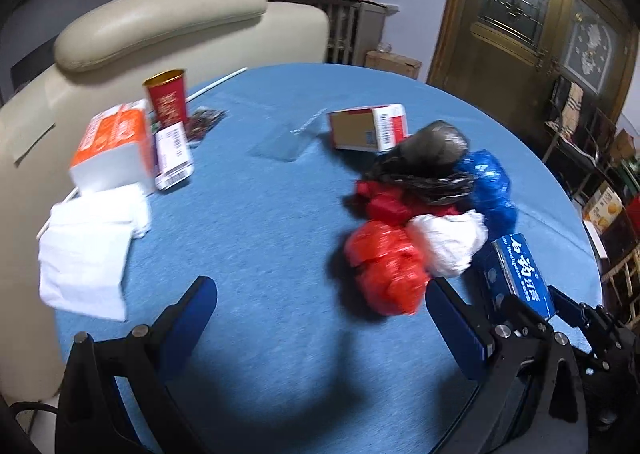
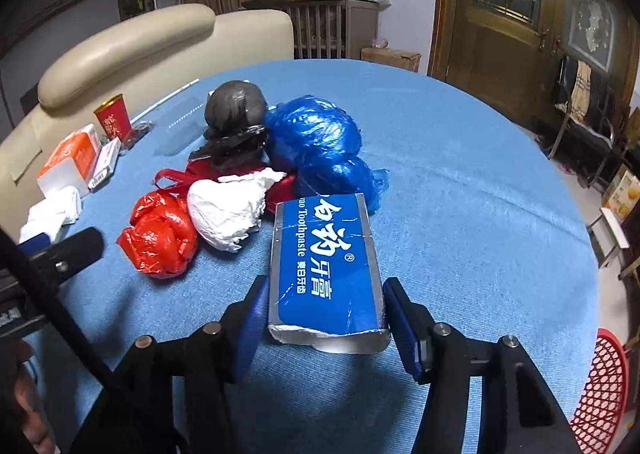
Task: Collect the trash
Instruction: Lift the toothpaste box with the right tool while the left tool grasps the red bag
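Toothpaste box (image 2: 326,266), glossy blue cardboard

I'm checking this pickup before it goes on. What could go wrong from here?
1. The right gripper grips only the near end of the toothpaste box, so the box might tip or slip when lifted.
2. Its far end lies close to the blue bag and white bag, so a careless lift could drag them.

Blue toothpaste box (image 2: 326,266), silver-edged, dented, lying flat; beside it knotted bags: red bag (image 2: 160,234), white bag (image 2: 224,209), blue bag (image 2: 320,137), black bag (image 2: 236,113).
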Available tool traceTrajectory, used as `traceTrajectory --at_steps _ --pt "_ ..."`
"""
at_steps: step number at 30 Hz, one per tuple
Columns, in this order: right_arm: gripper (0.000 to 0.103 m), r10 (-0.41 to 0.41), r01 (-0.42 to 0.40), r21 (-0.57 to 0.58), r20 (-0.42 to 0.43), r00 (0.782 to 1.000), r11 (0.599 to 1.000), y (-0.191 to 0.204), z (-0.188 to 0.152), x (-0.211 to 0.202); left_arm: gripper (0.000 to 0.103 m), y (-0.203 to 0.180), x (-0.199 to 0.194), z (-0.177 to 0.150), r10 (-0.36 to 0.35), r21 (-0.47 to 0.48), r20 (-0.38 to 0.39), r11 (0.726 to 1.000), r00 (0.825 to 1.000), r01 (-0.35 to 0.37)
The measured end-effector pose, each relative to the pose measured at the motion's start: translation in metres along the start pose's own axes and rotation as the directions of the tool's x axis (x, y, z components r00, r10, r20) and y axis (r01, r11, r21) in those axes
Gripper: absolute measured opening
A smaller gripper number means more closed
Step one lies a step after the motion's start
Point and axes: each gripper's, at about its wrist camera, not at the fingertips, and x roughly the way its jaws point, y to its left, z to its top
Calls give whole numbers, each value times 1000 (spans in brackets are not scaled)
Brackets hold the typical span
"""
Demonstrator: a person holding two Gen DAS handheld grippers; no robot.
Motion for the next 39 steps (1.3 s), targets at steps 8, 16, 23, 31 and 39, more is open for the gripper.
traceTrajectory --at_steps 8,16,23,31,39 --pt "60 -7 6 61 13 1000 998 -25 -14 -15 103 -31 32 4 13 61 -56 998 998 -9" --pt "60 -5 3 97 20 1000 995 -36 -19 -23 90 -38 52 5 39 106 -96 994 995 -29" --pt "60 4 -7 92 28 1000 996 -33 -21 -27 46 -37 54 2 -10 109 -140 994 990 25" --pt "60 -2 -2 99 36 999 995 -34 -24 -34 44 -26 25 1 -53 80 -80 995 995 59" --pt "60 3 -7 106 44 999 994 -34 -27 -40 44 -7 -13 3 -70 29 -5 997 998 70"
